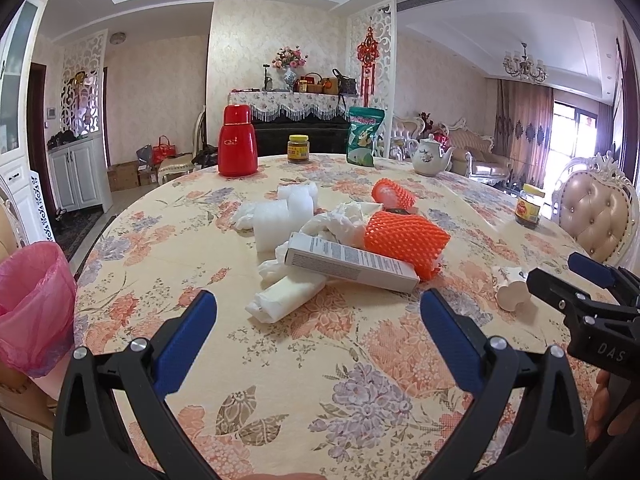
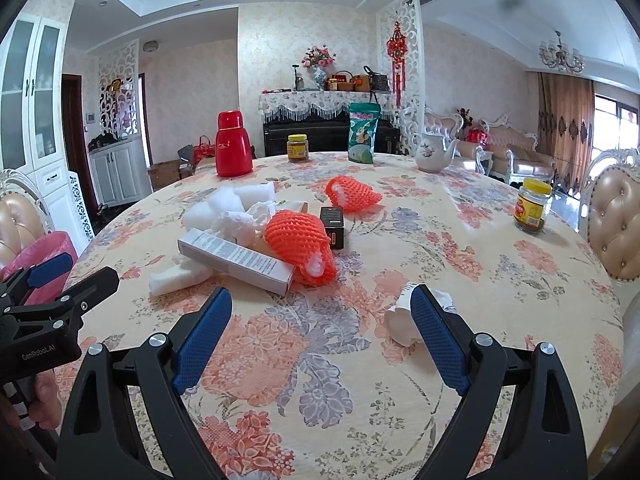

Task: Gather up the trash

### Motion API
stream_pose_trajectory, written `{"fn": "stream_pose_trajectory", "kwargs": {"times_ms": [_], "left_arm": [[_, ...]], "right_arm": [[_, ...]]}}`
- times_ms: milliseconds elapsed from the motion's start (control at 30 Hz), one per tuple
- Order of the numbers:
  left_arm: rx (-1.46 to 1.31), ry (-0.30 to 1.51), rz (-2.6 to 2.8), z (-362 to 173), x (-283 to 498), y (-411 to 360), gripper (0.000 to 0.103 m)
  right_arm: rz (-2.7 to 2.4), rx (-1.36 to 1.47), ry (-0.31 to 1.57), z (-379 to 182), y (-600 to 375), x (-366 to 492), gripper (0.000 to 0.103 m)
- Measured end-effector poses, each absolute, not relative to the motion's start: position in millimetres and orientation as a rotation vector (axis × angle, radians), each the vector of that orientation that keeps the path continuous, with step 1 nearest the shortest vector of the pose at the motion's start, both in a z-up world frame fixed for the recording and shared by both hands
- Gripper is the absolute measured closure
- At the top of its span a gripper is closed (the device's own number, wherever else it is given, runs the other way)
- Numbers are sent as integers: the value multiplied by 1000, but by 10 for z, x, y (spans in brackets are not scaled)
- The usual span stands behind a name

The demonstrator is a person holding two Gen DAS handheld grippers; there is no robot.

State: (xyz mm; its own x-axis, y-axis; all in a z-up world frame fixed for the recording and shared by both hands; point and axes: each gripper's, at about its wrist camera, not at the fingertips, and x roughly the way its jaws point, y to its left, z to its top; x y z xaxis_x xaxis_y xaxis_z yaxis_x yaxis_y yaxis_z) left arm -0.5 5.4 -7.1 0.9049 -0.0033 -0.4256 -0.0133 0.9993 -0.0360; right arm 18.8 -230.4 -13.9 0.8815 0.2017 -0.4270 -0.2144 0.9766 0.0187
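Floral cloth covers a big round table in a dining room, and the rubbish sits in a heap near its middle: a long grey carton, two orange foam nets, crumpled white tissue, blocks of white foam and a folded white wrapper. A crumpled paper cup lies apart, nearer the right edge. A bin with a pink liner stands just off the table's left edge.

All of it looks light and soft (the carton alone seems stiff enough to keep its shape), so a pinch across the narrow width of the carton, or a bite into the middle of a net or the wrapper, should do; the tissue may trail or tear.

The left gripper hangs over the cloth short of the wrapper, jaws spread wide, holding nothing. The right gripper is likewise wide apart and empty, its right finger crossing in front of the cup; whether they touch is unclear.
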Motion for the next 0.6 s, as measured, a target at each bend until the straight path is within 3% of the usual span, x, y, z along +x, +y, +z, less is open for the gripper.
{"fn": "stream_pose_trajectory", "kwargs": {"times_ms": [600], "left_arm": [[-35, 446, -2, -86, 51, 21, 4]], "right_arm": [[213, -42, 445, -158, -2296, 248, 17]]}}
